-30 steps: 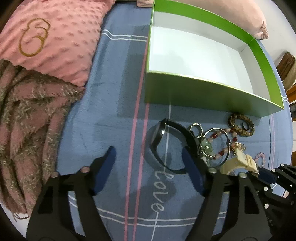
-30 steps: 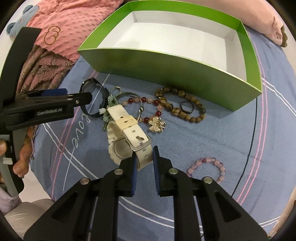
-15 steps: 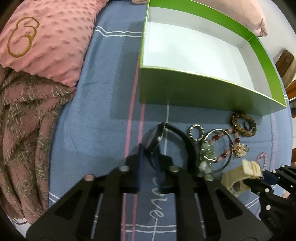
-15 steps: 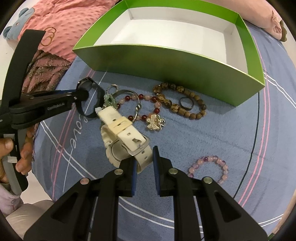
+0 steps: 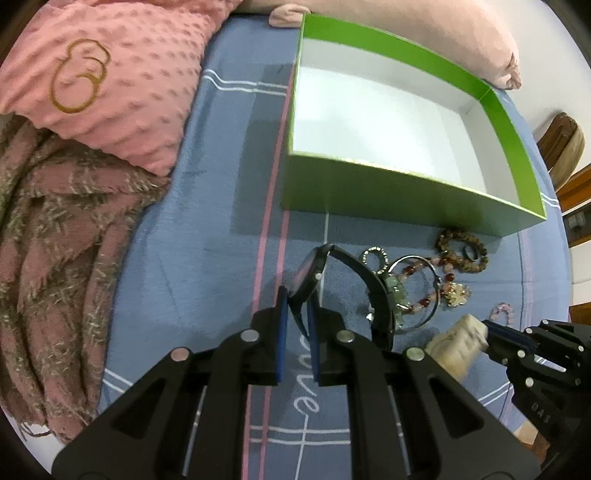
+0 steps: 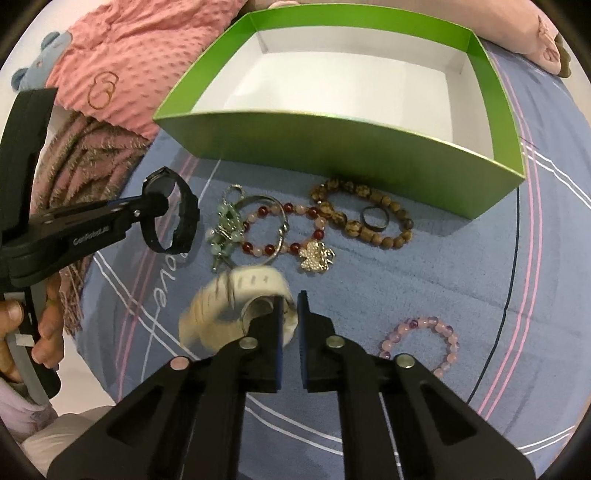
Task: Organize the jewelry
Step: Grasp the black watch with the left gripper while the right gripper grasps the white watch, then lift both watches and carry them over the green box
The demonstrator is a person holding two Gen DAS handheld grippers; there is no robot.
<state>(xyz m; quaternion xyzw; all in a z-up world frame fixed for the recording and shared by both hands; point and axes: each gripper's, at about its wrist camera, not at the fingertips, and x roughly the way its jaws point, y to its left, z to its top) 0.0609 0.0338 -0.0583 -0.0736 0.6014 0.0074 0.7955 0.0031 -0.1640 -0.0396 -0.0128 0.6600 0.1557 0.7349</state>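
My left gripper (image 5: pixel 297 299) is shut on the black watch (image 5: pixel 332 280) and holds it above the blue bedspread; it also shows in the right wrist view (image 6: pixel 170 225). My right gripper (image 6: pixel 290 306) is shut on the cream watch (image 6: pixel 236 310), blurred, lifted near the bedspread; it also shows in the left wrist view (image 5: pixel 458 341). The empty green box (image 6: pixel 332 147) with a white inside stands behind the jewelry. On the bedspread lie a red bead bracelet (image 6: pixel 280 232), a silver bangle (image 6: pixel 258 206), a brown bead bracelet (image 6: pixel 362 221), a dark ring (image 6: pixel 375 219) and a pink bead bracelet (image 6: pixel 421 343).
A pink dotted pillow (image 5: pixel 103 74) and a pink woven throw (image 5: pixel 48 251) lie to the left of the box. A pale pink cushion (image 5: pixel 424 26) lies behind the box. A green bead charm (image 6: pixel 225 229) lies beside the bangle.
My left gripper has shut on the black watch and lifted it. My right gripper has raised and swung the cream watch, whose strap has curled round.
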